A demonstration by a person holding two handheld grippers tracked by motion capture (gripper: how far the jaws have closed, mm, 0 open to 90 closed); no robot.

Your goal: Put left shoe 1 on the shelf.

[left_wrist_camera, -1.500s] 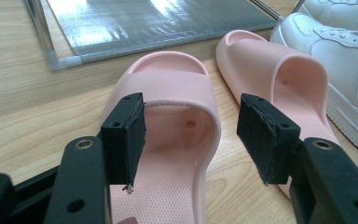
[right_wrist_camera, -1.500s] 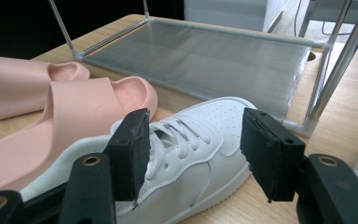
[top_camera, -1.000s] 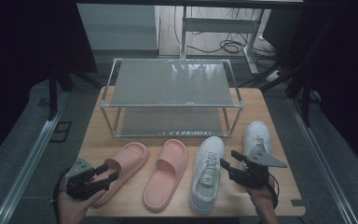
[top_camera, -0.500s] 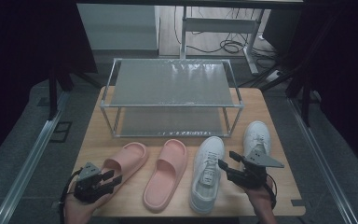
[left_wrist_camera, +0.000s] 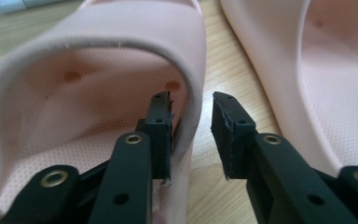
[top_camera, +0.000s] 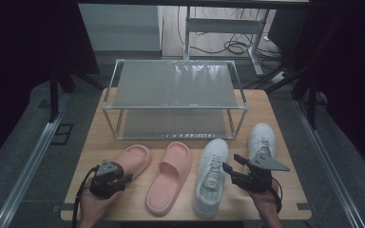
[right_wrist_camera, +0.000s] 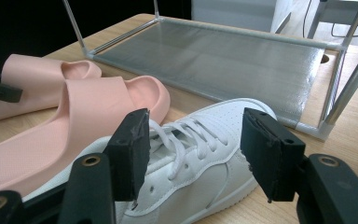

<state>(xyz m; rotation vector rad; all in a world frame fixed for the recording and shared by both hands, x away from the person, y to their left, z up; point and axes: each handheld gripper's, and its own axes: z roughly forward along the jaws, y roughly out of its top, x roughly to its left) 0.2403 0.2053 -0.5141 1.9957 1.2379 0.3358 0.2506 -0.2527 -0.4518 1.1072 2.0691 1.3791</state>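
Two pink slippers lie side by side at the table's front. My left gripper (top_camera: 122, 176) is at the heel end of the left slipper (top_camera: 134, 159). In the left gripper view its jaws (left_wrist_camera: 192, 126) straddle that slipper's (left_wrist_camera: 98, 84) right side wall, one jaw inside and one outside. They have just been closing; a gap remains at the outer jaw. My right gripper (top_camera: 231, 164) hangs open over the laces of the left white sneaker (top_camera: 212, 178), touching nothing (right_wrist_camera: 193, 149).
The second pink slipper (top_camera: 171, 175) lies between the held-at slipper and the sneaker. Another white sneaker (top_camera: 262, 137) sits at the right. A two-tier metal shoe rack (top_camera: 176, 83) stands at the back of the wooden table (top_camera: 275, 114).
My left gripper has moved forward and down onto the left slipper's heel, and its jaws have narrowed around the side wall. The right gripper has stayed put.
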